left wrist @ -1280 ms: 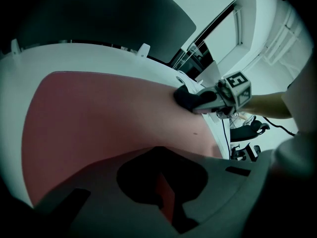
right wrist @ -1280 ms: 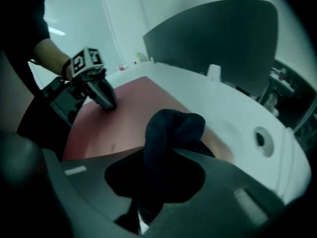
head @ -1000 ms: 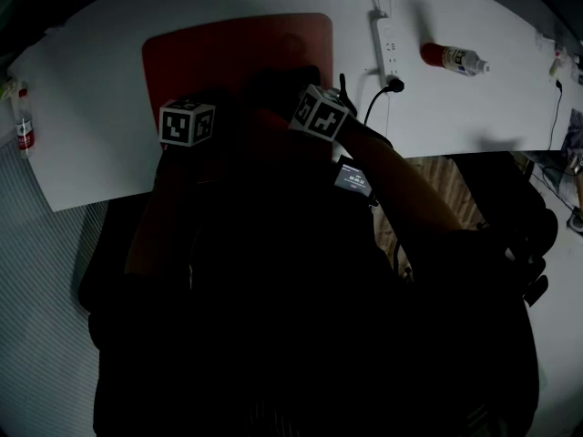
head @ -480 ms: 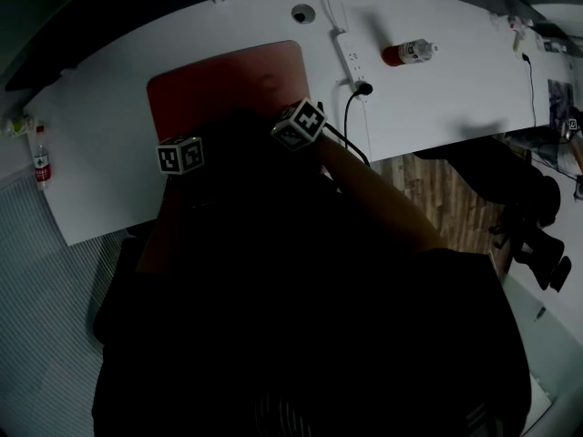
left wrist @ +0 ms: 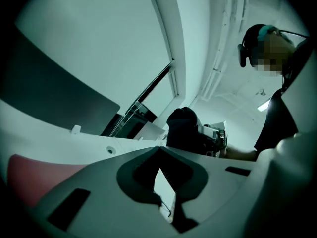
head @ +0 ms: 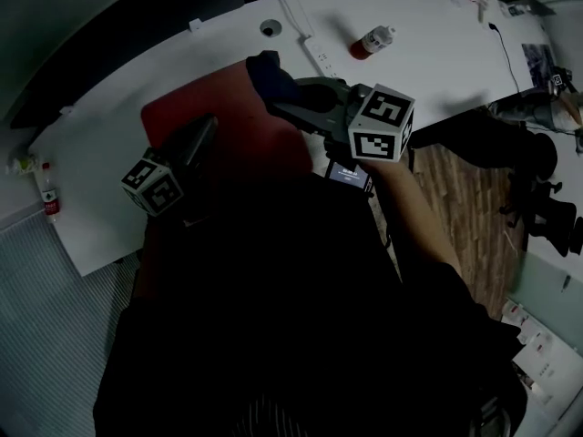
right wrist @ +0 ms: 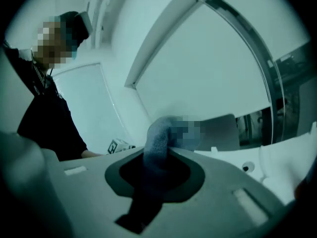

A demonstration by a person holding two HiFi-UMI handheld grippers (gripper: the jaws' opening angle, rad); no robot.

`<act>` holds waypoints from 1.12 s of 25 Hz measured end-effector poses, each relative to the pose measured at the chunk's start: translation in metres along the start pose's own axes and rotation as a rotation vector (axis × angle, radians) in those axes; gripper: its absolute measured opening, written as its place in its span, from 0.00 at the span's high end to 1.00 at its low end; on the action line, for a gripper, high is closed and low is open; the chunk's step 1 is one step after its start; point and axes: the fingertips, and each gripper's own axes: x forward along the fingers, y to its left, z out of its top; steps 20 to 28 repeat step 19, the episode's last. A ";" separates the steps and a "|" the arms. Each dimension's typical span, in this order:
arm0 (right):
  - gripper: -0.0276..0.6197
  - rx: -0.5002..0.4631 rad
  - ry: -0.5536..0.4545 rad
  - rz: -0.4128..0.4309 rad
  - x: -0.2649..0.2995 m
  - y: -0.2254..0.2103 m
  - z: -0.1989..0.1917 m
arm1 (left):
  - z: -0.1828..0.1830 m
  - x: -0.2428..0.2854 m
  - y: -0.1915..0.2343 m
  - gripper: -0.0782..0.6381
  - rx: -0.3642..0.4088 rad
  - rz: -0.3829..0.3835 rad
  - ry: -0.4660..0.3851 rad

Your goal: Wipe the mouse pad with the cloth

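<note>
Holding the cloth (head: 262, 71) tight in my right tool (head: 281, 100), over the red pad's (head: 178, 112) far corner. It sticks straight out past the tips. My left tool (head: 202, 133) is slightly open, empty.

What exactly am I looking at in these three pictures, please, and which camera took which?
There is no robot here: a person holds a hand-held gripper with two fingers in each hand. The picture from above comes from a camera on the person's head. The other two come from cameras riding on each gripper, looking along its fingers.

On the white table lie a red rectangular mouse pad, a white power strip and a small bottle with a red label.

The right gripper is shut on a dark blue-grey cloth, held up near the pad's far edge. The left gripper is open and empty, over the pad's left side. The black-and-white marker cubes are parts of the grippers.
</note>
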 end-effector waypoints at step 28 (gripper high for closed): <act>0.86 -0.245 -0.040 -0.161 -0.034 0.031 0.046 | 0.084 -0.009 -0.077 0.88 0.389 0.086 -0.070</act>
